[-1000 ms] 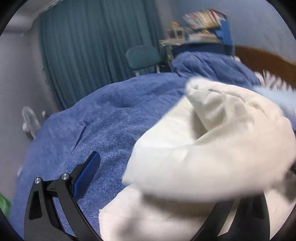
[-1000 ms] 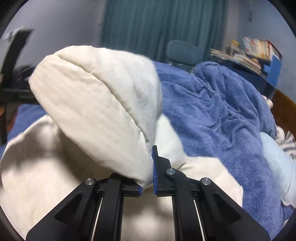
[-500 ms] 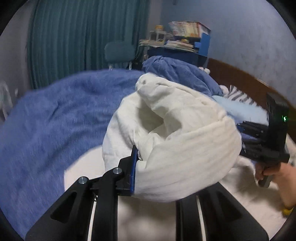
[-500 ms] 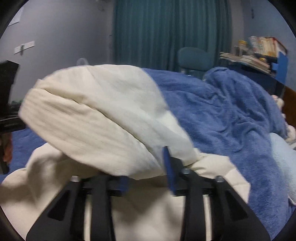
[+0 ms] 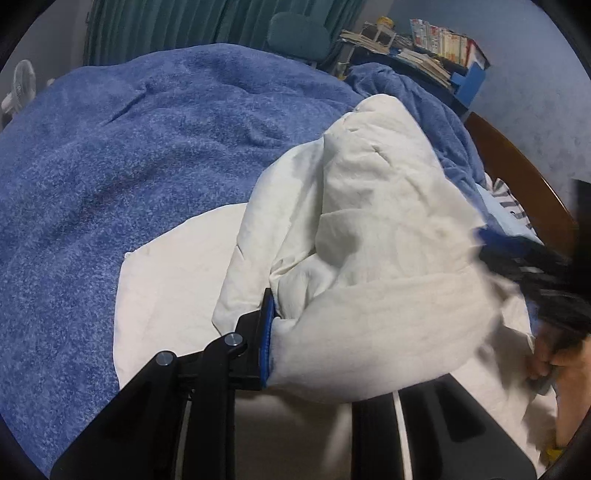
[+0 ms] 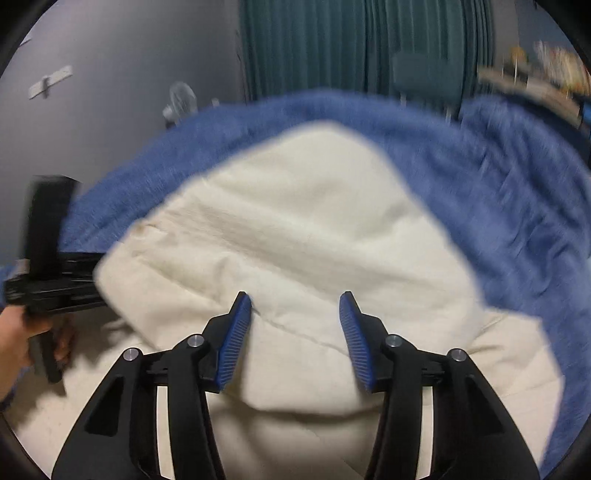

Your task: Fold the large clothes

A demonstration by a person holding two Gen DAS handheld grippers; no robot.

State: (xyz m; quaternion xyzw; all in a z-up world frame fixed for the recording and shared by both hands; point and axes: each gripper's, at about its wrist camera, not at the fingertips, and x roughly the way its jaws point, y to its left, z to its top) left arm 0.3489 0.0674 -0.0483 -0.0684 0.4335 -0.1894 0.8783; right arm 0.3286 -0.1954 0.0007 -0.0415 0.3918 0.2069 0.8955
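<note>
One fold looked partly made. Nearest, the right gripper (image 6: 295, 332) stood spread, holding nothing, while the left gripper (image 5: 291, 343) pinched the cream garment (image 5: 369, 258), bunched over its flat half on the blue blanket (image 5: 129, 147); smoothing remained.

I can't make out a single readable word, number or brand in either view. In the upper right of the left wrist view, the row of colourful book and magazine spines (image 5: 443, 35) on the blue shelf carries print, but it is too small and smeared for me to read. In the right wrist view the same stack, far upper right, is blurred, and the small white plate on the grey wall (image 6: 50, 82) at upper left shows me no lettering
</note>
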